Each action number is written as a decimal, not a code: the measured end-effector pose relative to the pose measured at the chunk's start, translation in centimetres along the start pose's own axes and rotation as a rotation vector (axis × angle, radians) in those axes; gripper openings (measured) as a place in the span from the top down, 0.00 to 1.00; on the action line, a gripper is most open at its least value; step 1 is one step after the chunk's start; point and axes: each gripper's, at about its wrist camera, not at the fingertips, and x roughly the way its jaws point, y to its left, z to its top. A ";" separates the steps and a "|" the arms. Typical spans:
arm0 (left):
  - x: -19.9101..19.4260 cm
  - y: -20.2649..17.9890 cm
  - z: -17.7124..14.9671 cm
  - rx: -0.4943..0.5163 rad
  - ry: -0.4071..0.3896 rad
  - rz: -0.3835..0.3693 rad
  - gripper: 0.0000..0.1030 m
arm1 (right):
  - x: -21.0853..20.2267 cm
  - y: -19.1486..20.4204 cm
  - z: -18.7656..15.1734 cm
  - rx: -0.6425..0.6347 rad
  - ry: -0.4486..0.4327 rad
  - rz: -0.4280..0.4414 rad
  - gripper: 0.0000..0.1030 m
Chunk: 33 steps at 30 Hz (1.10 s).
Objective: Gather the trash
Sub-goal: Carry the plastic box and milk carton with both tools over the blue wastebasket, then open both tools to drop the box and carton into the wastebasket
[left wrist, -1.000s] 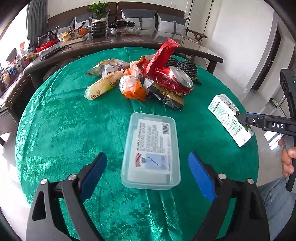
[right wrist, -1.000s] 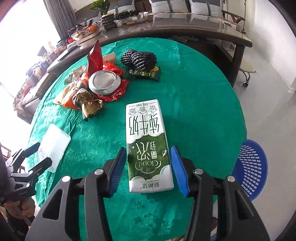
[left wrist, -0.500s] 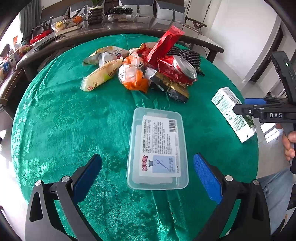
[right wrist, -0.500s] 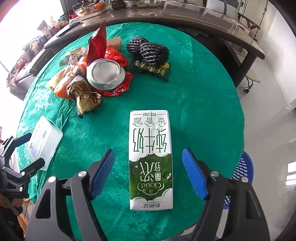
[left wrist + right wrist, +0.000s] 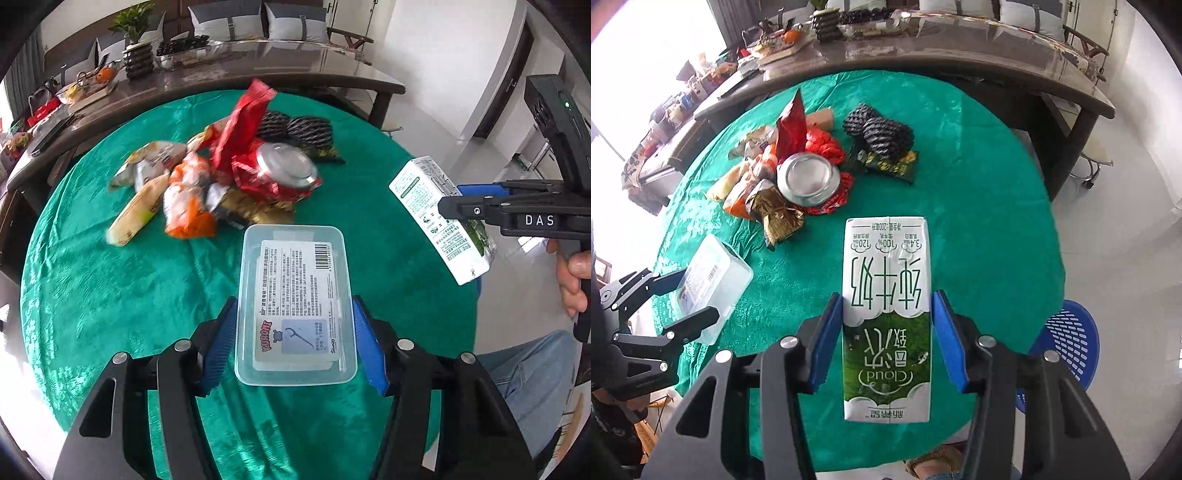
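- Our left gripper [image 5: 293,347] has just been closing: half a second ago its jaws stood wide of the clear box [image 5: 295,302]; now both blue pads press its long sides, so we have it grasped.
- Our right gripper [image 5: 886,341] has likewise just been closing from a wide stance onto the milk carton [image 5: 886,314], which it now clamps around its lower half.
- Both items look lifted: in the left view the carton hangs tilted off the table's right edge, and in the right view the box sits in the left jaws above the green cloth [image 5: 979,206].
- That means two pieces of trash are secured at once; we judge the next step is carrying them to a bin, perhaps the blue basket [image 5: 1067,343] beside the table.
- The wrapper pile [image 5: 221,184] with the can [image 5: 288,168] remains mid-table, still to collect.
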 end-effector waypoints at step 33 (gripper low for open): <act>24.3 -35.5 10.0 0.266 0.074 -0.325 0.08 | 4.5 -37.7 -13.9 0.697 -0.113 -0.082 0.24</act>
